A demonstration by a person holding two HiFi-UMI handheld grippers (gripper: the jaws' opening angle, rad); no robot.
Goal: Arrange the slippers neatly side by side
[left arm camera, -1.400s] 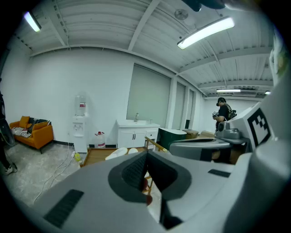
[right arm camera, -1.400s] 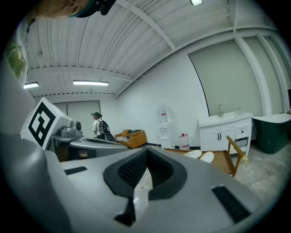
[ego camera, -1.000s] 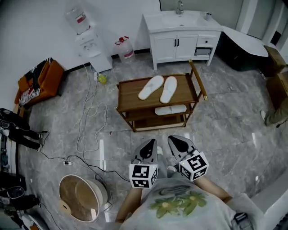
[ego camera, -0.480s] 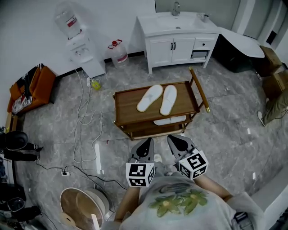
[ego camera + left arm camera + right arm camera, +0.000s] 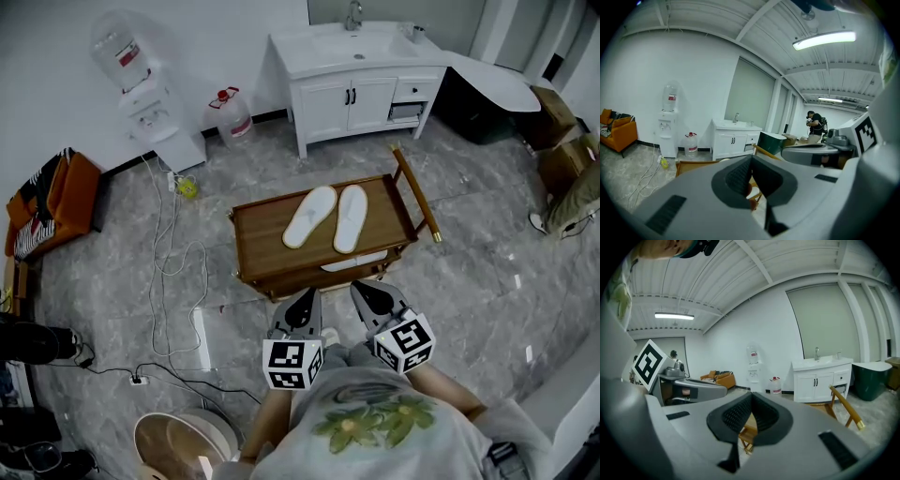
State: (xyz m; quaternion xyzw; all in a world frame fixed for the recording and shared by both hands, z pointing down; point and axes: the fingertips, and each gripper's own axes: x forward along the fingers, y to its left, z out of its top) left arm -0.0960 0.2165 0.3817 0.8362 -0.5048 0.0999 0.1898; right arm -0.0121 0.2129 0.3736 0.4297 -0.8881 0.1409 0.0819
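While two white slippers (image 5: 310, 217) lie together atop the wooden trolley (image 5: 258, 239), the left gripper (image 5: 304, 305) and right gripper (image 5: 373, 298) hover near it. Both are closed, empty.

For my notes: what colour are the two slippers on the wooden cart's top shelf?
The slippers are white, clearest in the head view.

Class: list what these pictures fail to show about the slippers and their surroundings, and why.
Head view: lower-shelf slipper mostly hidden under the cart's top shelf; whether a second lies there cannot be told.
Left gripper view: pair of slippers on top mostly hidden behind the left gripper.
Head view: round basket cut off by the bottom edge.
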